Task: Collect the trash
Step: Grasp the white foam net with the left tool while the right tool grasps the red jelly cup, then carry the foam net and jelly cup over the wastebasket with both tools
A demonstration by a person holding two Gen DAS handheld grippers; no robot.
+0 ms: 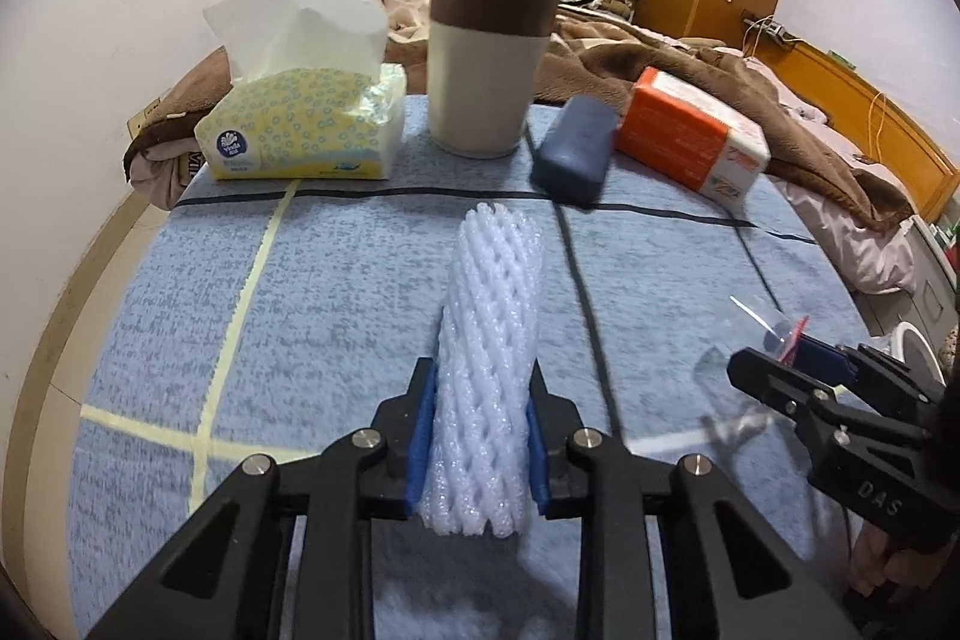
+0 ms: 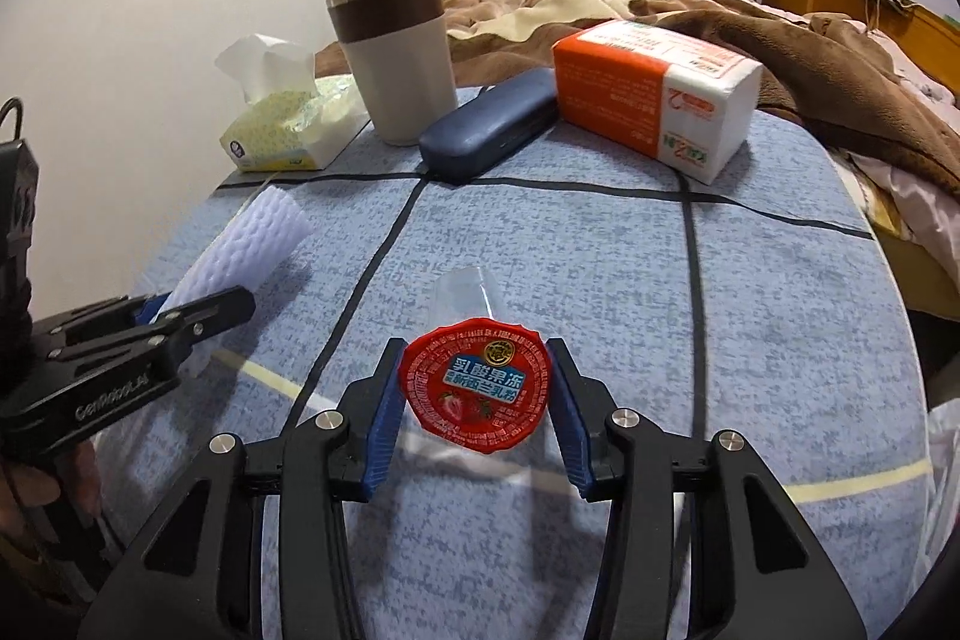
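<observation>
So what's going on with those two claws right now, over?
Left gripper shut on foam fruit net. Right gripper shut on jelly cup. Nothing in the way.

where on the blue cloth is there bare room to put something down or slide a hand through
Bare cloth lies left of the foam net, over the cream stripes, and between the net and the jelly cup. The far edge is crowded: tissue pack, mug, blue case and orange pack stand close together.
</observation>
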